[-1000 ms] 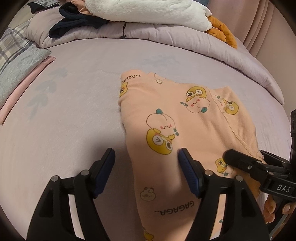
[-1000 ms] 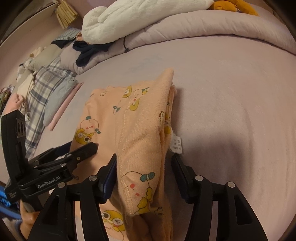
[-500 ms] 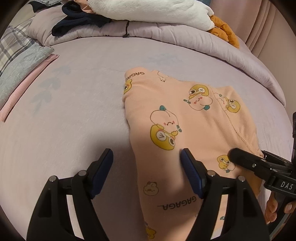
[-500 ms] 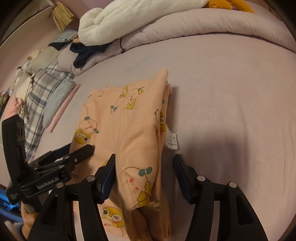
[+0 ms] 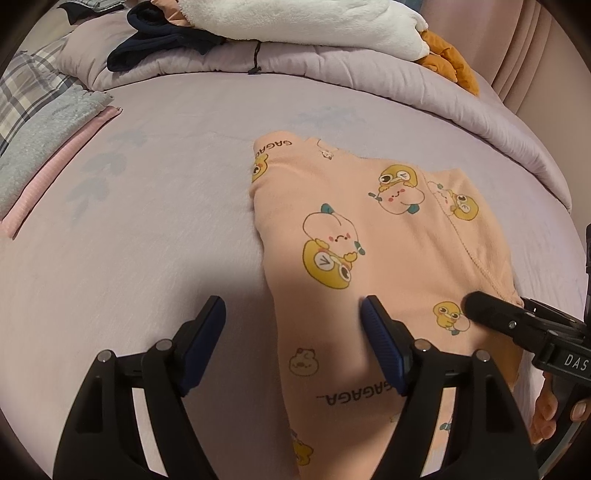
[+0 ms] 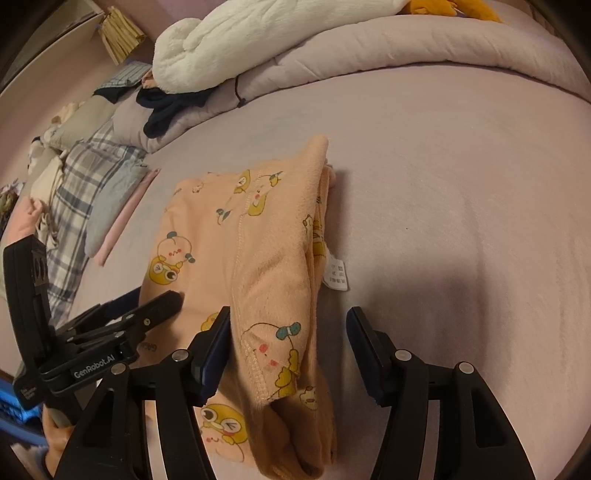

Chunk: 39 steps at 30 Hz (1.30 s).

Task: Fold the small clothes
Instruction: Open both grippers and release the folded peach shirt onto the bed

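Observation:
A small peach garment (image 5: 354, 258) printed with yellow cartoon figures lies folded on the lilac bed sheet (image 5: 140, 229). My left gripper (image 5: 291, 325) is open, straddling the garment's left edge near its front end. In the right wrist view the garment (image 6: 258, 258) has its right side folded over in a thick layer, with a white care label (image 6: 337, 275) sticking out. My right gripper (image 6: 288, 332) is open, its fingers on either side of that folded edge. Each gripper shows in the other's view, the right one (image 5: 517, 325) and the left one (image 6: 122, 321).
A rolled lilac duvet (image 5: 332, 66) with a white fleece (image 5: 288, 18), dark clothes (image 5: 162, 40) and an orange item (image 5: 447, 59) lies at the back. Plaid and grey bedding with a pink strip (image 5: 40, 122) lies at the left.
Both grippers have drawn back slightly toward the garment's near end, staying open. The garment has not visibly moved.

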Tool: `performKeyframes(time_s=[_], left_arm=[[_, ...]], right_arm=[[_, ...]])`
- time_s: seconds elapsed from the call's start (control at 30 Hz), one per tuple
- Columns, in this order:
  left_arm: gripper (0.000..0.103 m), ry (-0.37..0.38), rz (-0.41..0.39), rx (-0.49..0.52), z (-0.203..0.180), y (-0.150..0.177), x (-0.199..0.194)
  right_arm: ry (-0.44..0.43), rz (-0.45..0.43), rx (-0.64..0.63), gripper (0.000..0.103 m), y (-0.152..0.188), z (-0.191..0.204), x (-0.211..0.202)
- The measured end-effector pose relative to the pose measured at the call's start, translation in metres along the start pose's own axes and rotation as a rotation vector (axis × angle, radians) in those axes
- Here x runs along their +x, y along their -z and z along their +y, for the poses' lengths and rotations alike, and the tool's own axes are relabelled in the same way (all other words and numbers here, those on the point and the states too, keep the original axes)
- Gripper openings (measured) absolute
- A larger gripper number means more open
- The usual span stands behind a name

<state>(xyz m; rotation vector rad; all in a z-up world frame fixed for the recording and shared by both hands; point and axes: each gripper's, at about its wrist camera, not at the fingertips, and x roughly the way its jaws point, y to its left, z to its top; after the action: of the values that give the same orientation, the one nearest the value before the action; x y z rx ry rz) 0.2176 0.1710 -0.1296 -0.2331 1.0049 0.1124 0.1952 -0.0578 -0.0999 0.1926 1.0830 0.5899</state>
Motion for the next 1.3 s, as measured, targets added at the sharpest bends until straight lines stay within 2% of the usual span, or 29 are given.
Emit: performKeyframes(time_s=[1.03,1.3], left_arm=[[0.076,-0.028,0.009,0.015,-0.002,0.014,-0.009],[0.082,-0.035,0.016,0.01,-0.002,0.019,-0.012]], right_arm=[[0.003,0.003,0.009,0.062,0.001,-0.001,-0.002],[0.004,0.003,0.009,0.063,0.002,-0.003,-0.003]])
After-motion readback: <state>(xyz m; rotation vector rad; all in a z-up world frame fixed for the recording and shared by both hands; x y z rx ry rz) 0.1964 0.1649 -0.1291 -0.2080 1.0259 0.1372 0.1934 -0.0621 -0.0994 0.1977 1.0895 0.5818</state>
